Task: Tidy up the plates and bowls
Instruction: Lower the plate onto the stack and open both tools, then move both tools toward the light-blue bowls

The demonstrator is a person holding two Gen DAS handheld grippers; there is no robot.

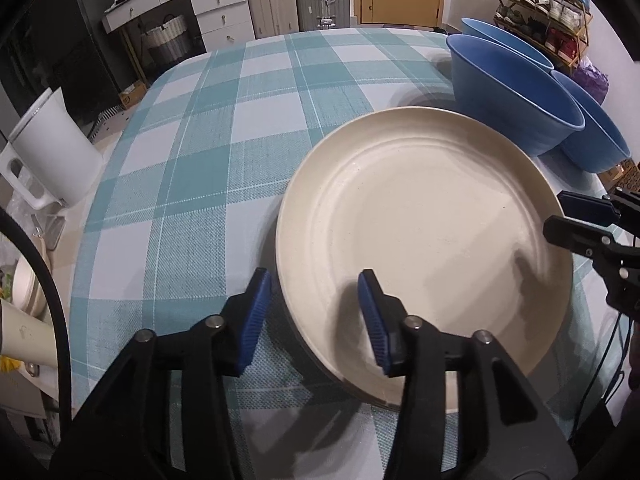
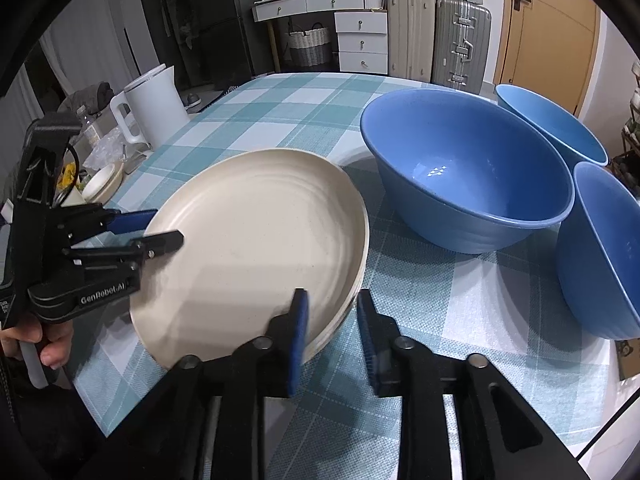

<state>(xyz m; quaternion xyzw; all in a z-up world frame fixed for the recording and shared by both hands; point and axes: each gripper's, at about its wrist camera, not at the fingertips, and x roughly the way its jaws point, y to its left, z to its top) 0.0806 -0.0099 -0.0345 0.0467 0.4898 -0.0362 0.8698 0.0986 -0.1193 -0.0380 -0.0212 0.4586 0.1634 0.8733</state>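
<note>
The surface (image 2: 280, 104), covered in a teal checked cloth, carries everything, and the stack of plates serves as the landmark here. That stack of plates (image 2: 256, 240) lies flat on the cloth; several cream rims show layered at its edge in the right wrist view, so the plates appear already gathered into one pile, though how many there are cannot be told. Beyond the stack and to its right sit three blue bowls, each separate on the cloth: the nearest bowl (image 2: 468, 176) just beside the stack, a second bowl (image 2: 548, 124) behind that one, and a third bowl (image 2: 600, 256) further right, close to the surface edge. None is nested in another, so by this judgement the bowl half of the task is still to do. A white kettle (image 2: 150, 108) stands well apart from the stack on its far left and plays no part. The left tool (image 1: 314, 312) has its fingers spread, straddling the stack's near left rim, one finger over the plate and one outside it, holding nothing. The right tool (image 2: 332, 332) is likewise spread across the stack's right rim, empty. Whether they are arriving to grip or letting go cannot be told.
</note>
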